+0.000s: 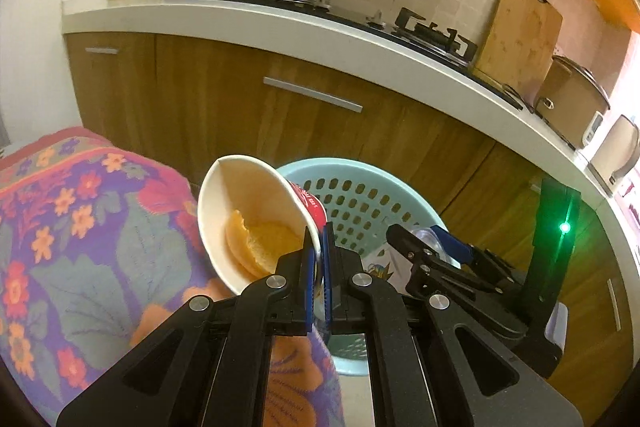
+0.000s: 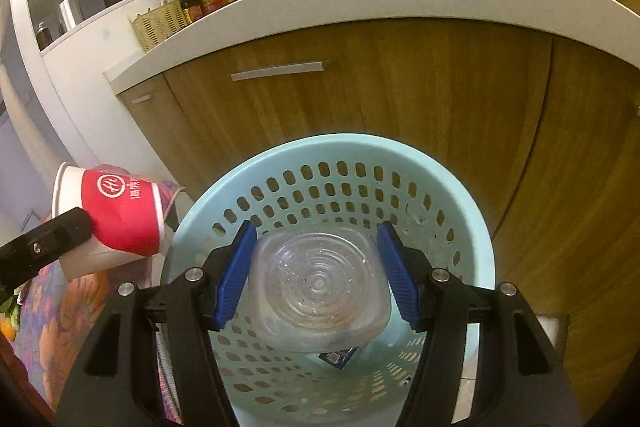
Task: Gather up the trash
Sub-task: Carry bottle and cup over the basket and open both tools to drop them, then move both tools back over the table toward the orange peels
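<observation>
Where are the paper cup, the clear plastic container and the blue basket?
paper cup (image 1: 256, 211): left wrist view, inner wall.
clear plastic container (image 2: 320, 283): right wrist view, ridged bottom.
blue basket (image 2: 332, 147): right wrist view, far rim.

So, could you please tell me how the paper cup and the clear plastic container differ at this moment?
The paper cup is opaque, white with a red band; the plastic container is see-through. The cup holds orange peel, while the container looks empty. The left claw pinches the cup by its rim beside the basket; the right claw grips the container by its sides, above the basket's opening. Both are held tipped, off any surface.
</observation>
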Motion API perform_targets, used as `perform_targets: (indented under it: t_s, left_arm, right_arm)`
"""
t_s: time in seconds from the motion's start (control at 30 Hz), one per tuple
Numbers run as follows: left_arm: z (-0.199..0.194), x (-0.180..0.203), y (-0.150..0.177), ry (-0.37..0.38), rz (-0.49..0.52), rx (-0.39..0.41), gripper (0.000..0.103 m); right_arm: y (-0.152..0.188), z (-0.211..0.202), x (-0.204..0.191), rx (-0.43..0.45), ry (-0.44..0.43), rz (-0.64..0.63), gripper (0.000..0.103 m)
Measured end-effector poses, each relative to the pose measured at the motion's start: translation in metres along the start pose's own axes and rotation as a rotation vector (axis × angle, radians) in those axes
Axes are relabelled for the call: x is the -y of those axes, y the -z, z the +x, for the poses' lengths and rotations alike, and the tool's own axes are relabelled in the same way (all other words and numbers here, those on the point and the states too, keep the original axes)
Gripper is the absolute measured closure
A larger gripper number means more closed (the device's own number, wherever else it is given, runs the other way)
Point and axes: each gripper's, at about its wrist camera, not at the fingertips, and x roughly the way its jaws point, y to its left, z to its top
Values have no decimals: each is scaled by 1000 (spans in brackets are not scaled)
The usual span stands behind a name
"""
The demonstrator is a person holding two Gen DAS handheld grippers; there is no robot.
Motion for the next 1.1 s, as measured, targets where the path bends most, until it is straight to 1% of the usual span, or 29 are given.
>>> perform_targets:
  t_s: [0.17,0.33,0.53,0.67,0.77,0.8,1.0,1.07,1.1]
  left_arm:
    - [1,7,-6,10,22,4,102]
    - [-3,10,-8,3,43,21,102]
    - [-23,9,-11,-9,57,72,102]
    - [-24,13,-18,-3,61,82,102]
    - [-15,19,-20,6,72,71,102]
    - [-10,21,-20,10,74,62,102]
    - [23,23,-17,33,63,-12,100]
    - [33,24,-15,38,63,-51,80]
    - [38,23,-13,36,55,-70,64]
  right_arm:
    - [-5,1,2,13,4,14,45]
    - [-15,-6,5,64,38,8,45]
    - [-24,4,9,60,26,31,44]
    - [-26,14,6,39,10,46,44]
    - [-25,20,9,10,-12,59,43]
    - [-24,21,11,0,-19,70,41]
    - [-21,7,32,-1,-7,121,41]
    - [-20,2,37,1,4,127,41]
    - [-19,-1,39,-1,7,136,41]
